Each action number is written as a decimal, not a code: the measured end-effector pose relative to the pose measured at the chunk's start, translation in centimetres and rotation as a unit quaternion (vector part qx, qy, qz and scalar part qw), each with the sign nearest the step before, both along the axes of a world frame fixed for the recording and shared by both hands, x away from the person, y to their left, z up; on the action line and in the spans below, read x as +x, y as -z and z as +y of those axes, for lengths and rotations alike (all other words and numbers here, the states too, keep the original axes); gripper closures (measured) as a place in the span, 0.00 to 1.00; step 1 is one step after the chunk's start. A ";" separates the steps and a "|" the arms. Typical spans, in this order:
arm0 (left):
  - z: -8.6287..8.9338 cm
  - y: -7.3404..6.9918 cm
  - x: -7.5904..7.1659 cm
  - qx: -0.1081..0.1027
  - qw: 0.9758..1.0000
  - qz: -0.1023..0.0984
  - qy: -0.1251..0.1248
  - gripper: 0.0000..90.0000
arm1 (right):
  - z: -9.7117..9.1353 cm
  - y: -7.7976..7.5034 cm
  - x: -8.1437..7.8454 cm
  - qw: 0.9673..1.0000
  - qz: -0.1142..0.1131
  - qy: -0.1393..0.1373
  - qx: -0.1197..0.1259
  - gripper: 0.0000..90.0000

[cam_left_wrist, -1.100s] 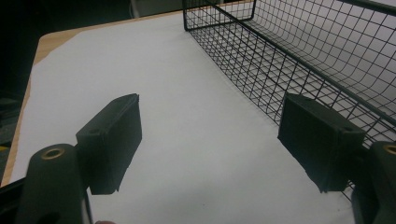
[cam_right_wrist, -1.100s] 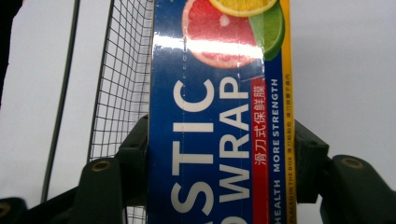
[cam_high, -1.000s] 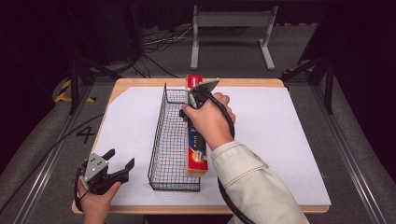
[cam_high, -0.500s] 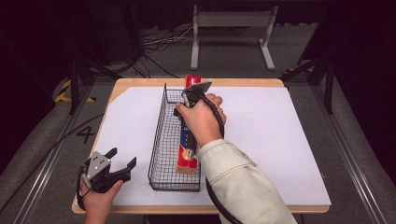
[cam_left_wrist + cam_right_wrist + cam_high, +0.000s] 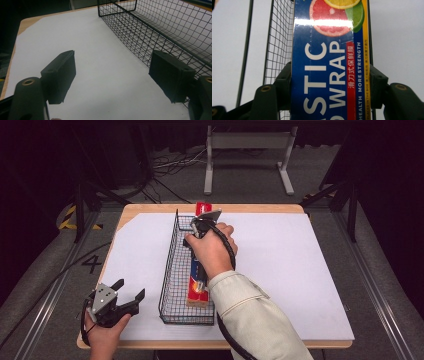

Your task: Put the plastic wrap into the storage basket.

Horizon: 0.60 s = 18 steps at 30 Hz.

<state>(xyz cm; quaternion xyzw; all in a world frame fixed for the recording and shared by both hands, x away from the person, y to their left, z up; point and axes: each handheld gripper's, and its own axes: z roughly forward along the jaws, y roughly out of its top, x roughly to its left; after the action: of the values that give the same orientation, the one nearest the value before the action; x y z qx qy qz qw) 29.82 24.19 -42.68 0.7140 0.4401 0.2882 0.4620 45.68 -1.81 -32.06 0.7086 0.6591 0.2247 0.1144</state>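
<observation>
Right hand-held gripper (image 5: 329, 82) clamps plastic wrap box (image 5: 329, 62) over wire basket (image 5: 172, 275) | left hand-held gripper (image 5: 112, 75) wide, beside basket | risk: box catching basket rim, tipping out

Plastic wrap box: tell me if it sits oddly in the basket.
Yes. The plastic wrap box is not down flat in the wire basket: it lies along the right-hand side, its far red end poking past the basket's far rim. The right gripper is clamped on its sides. Nothing looks damaged.
</observation>
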 end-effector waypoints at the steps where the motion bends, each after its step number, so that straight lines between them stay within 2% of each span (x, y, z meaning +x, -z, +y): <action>1: -0.1 0.0 0.0 -0.001 1.000 0.001 -0.001 0.24 | 0.0 0.2 0.0 1.000 0.002 0.000 -0.001 0.44; 5: -0.1 0.0 -0.3 0.011 1.000 -0.002 0.001 0.24 | 0.1 0.6 0.1 1.000 0.004 0.000 -0.004 0.44; 12: 0.2 0.0 -0.5 0.009 1.000 0.001 -0.005 0.24 | 0.7 1.1 0.3 1.000 0.006 0.000 0.001 0.44; 18: 0.2 0.0 -0.5 0.009 1.000 0.000 -0.005 0.24 | 0.8 2.2 0.5 1.000 0.017 0.003 -0.006 0.44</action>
<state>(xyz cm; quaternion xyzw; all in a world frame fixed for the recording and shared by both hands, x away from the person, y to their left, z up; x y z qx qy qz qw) 29.33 24.36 -42.71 0.7161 0.4411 0.2938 0.4542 46.18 -0.97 -34.24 0.7137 0.6602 0.2078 0.1080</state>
